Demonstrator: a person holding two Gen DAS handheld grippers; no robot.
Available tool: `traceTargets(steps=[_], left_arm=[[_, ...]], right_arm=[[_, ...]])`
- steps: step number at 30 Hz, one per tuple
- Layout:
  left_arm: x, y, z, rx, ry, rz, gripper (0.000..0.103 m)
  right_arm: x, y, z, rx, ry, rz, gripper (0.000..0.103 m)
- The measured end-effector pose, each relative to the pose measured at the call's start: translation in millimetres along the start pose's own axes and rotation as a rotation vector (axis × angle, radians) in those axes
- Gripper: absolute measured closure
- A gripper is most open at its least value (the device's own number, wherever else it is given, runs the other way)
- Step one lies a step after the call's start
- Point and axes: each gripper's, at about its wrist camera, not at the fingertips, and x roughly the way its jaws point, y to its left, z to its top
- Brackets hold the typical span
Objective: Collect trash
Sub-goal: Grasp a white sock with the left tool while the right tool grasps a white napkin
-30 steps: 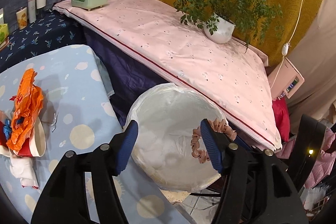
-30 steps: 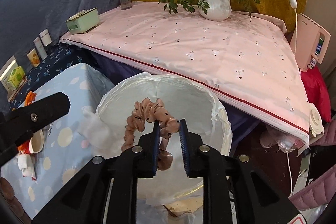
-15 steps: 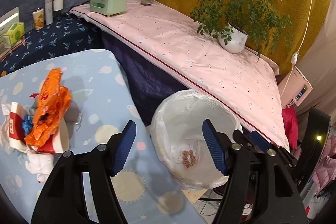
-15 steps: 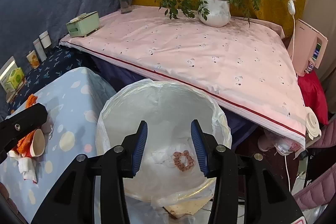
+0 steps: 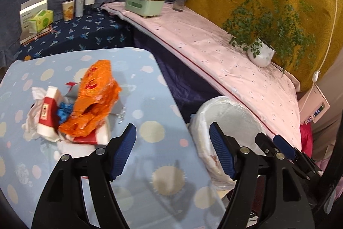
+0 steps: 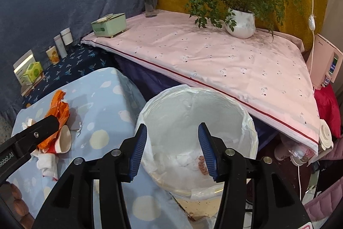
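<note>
A white-lined trash bin (image 6: pixel 193 104) (image 5: pixel 233 108) stands beside the light blue dotted table (image 5: pixel 150 83) (image 6: pixel 103 89). A brown scrunchie (image 6: pixel 202 163) lies at the bin's bottom. On the table sits a trash pile: an orange wrapper (image 5: pixel 94 98) (image 6: pixel 59 115), a red and white paper cup (image 6: pixel 63 141) (image 5: pixel 46 115), blue scrap (image 5: pixel 64 112) and crumpled white tissue (image 6: pixel 46 162). My right gripper (image 6: pixel 172 150) hangs over the bin, its jaws opening and nothing between them. My left gripper (image 5: pixel 172 150) is over the table's right edge, jaws opening, empty, near the pile.
A pink-covered bench (image 6: pixel 214 57) behind the bin bears a potted plant (image 6: pixel 241 23), a green box (image 6: pixel 109 25) and a flower vase (image 6: pixel 151 1). Bottles (image 5: pixel 79 3) and a tissue pack (image 5: pixel 40 20) stand on a dark blue cloth at the back left. A pink appliance (image 6: pixel 325 61) is at the right.
The right gripper opened and the scrunchie dropped to the bin's bottom. The left gripper swung left from over the bin to the table, toward the trash pile.
</note>
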Motion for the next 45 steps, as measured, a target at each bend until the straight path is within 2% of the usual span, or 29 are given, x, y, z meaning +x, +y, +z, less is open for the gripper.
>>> traceTargets(steps=[14, 26, 33, 45], left_arm=[[-30.2, 98.1, -13.7, -0.092, -0.034, 0.16, 0.036], [-41.9, 179.4, -26.8, -0.178, -0.024, 0.241, 0.036], [-40.4, 208.6, -30.1, -0.206, -0.012, 0.256, 0.036], [-32.1, 217.2, -36.1, -0.205, 0.015, 0.231, 0.036]], right_arm=[[-6.6, 88.4, -24.6, -0.11, 0.048, 0.152, 0.053], [5.5, 158.8, -49.1, -0.182, 0.115, 0.282, 0.053], [19.0, 192.7, -58.9, -0.208, 0.15, 0.319, 0.053], [53.1, 222.8, -75.0, -0.203, 0.234, 0.366, 0.053]])
